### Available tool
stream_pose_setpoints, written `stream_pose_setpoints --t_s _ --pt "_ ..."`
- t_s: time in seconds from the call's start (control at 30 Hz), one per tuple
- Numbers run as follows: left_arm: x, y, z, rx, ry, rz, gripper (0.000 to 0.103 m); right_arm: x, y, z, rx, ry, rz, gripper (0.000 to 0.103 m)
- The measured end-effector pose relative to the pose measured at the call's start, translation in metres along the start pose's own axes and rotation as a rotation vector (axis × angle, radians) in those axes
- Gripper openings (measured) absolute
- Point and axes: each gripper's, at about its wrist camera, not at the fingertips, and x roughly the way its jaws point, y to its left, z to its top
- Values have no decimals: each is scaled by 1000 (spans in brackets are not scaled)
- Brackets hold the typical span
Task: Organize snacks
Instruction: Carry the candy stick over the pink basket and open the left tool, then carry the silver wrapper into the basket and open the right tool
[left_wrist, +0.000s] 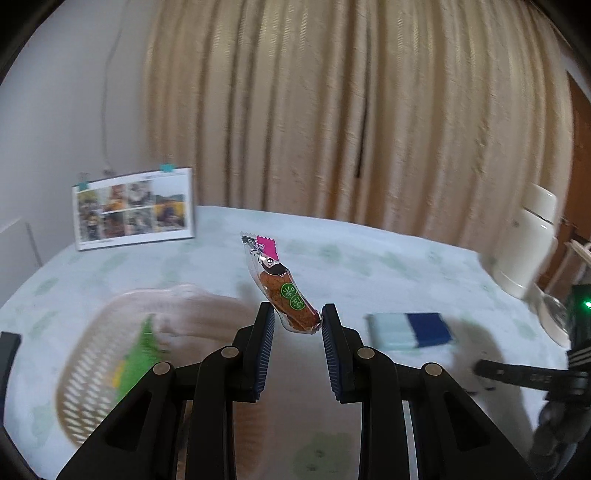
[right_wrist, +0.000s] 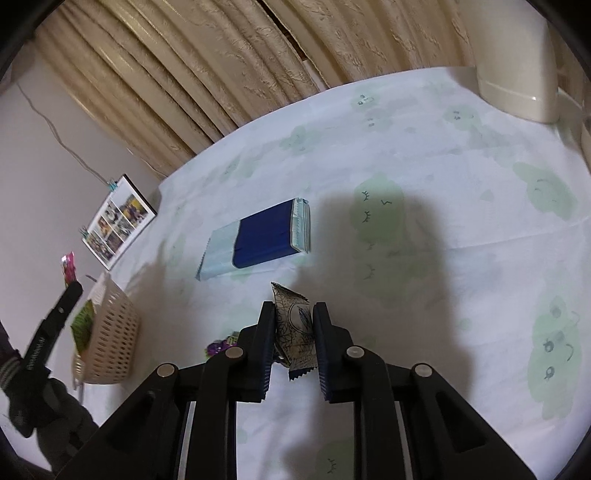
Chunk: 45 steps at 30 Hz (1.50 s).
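My left gripper (left_wrist: 298, 320) is shut on the lower end of a clear snack packet (left_wrist: 279, 286) with a brown stick, green circles and a pink top. It holds the packet up in the air, to the right of a beige slotted basket (left_wrist: 86, 373). A green packet (left_wrist: 142, 350) lies inside that basket. My right gripper (right_wrist: 294, 314) is shut on a dark patterned sachet (right_wrist: 297, 332), low over the tablecloth. In the right wrist view the basket (right_wrist: 114, 332) stands at the left, and the left gripper (right_wrist: 70, 291) hovers above it with the pink-topped packet (right_wrist: 68, 267).
A blue and pale-blue packet (right_wrist: 258, 236) lies flat mid-table. A purple wrapper (right_wrist: 218, 348) lies by the right gripper's left finger. A photo calendar (left_wrist: 133, 210) stands at the back left. A white appliance (left_wrist: 528, 243) stands at the right. Curtains hang behind the table.
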Motion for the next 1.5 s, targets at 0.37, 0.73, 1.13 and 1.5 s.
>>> stream_pose_setpoints --t_s 0.37,0.73,1.13,1.5 --pt "-6 34 -4 -61 -14 108 29 0 1 0 14 -5 27 18" --pt "-13 54 -2 -156 -43 157 73 -2 1 -1 3 -5 37 18" --pt "-26 75 1 -237 -101 185 73 -6 16 -4 -17 -11 93 19" --pt "-34 86 1 -279 -132 209 73 -5 70 -14 -71 22 223 19"
